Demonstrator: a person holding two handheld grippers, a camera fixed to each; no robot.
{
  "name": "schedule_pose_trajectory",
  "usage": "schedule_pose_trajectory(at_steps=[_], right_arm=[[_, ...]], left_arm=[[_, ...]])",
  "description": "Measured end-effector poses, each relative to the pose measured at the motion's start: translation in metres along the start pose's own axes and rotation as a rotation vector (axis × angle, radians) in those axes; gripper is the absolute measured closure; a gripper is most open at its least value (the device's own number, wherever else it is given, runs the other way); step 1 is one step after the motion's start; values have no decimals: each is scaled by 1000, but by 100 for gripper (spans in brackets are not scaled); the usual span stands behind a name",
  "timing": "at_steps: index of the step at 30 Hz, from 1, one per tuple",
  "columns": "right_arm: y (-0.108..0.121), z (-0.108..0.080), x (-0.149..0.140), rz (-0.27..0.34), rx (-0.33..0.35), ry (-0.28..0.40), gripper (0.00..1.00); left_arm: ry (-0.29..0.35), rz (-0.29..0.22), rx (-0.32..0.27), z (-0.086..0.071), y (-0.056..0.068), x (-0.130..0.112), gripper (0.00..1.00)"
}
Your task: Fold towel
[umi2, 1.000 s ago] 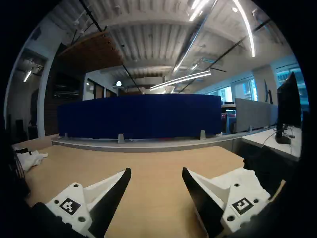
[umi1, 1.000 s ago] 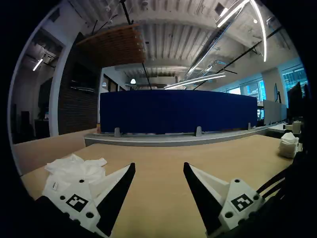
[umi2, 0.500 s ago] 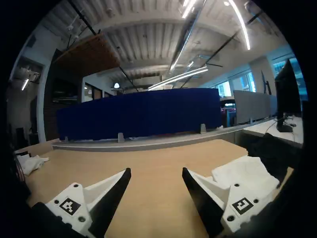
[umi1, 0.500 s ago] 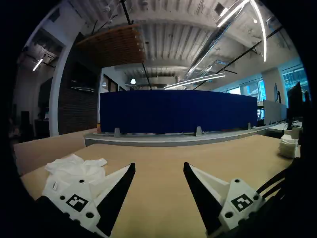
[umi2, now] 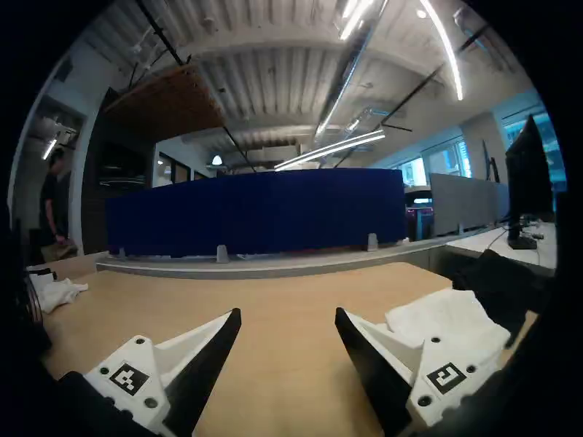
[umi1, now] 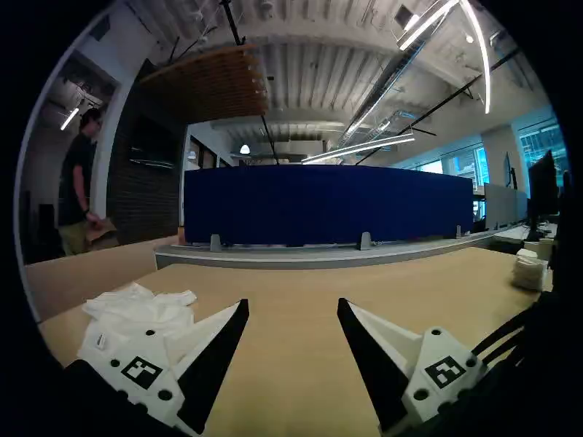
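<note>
Left tongs (umi1: 292, 301) — released, fingers spread wide, nothing between them. They sit low over the wooden bench (umi1: 306, 280). Right tongs (umi2: 288, 312) are likewise spread apart and empty, over the same bench top.

Crumpled towel (umi1: 142, 306): white, thin and rumpled into a loose, low heap with one corner thrown outward. It lies on the bench just behind the left finger of the left tongs, which partly hides it. In the right gripper view it shows small at the bench's far left edge.

White cloth pile (umi2: 444, 320): smoother and flatter than the towel, with squared edges — it looks folded, layers not countable. It rests near the bench's right edge, just behind the right finger of the right tongs.

A blue partition (umi1: 321, 204) runs along the far side of the bench. A person (umi1: 76, 189) stands beyond its left end.
</note>
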State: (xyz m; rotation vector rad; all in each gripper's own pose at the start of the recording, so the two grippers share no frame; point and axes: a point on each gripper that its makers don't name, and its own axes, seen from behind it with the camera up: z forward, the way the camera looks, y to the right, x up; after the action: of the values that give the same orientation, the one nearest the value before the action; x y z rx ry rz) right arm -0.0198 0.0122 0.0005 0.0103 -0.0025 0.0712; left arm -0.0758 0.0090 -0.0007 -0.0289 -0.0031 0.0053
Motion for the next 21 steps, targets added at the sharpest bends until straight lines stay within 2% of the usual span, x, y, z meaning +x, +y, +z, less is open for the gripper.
schedule_pose_trajectory(at_steps=[10, 21], right_arm=[[-3, -1, 2, -17, 6, 12, 0], [-12, -3, 0, -65, 21, 16, 0]], left_arm=[[0, 0, 0, 0, 0, 0, 10], [0, 0, 0, -1, 0, 0, 10]])
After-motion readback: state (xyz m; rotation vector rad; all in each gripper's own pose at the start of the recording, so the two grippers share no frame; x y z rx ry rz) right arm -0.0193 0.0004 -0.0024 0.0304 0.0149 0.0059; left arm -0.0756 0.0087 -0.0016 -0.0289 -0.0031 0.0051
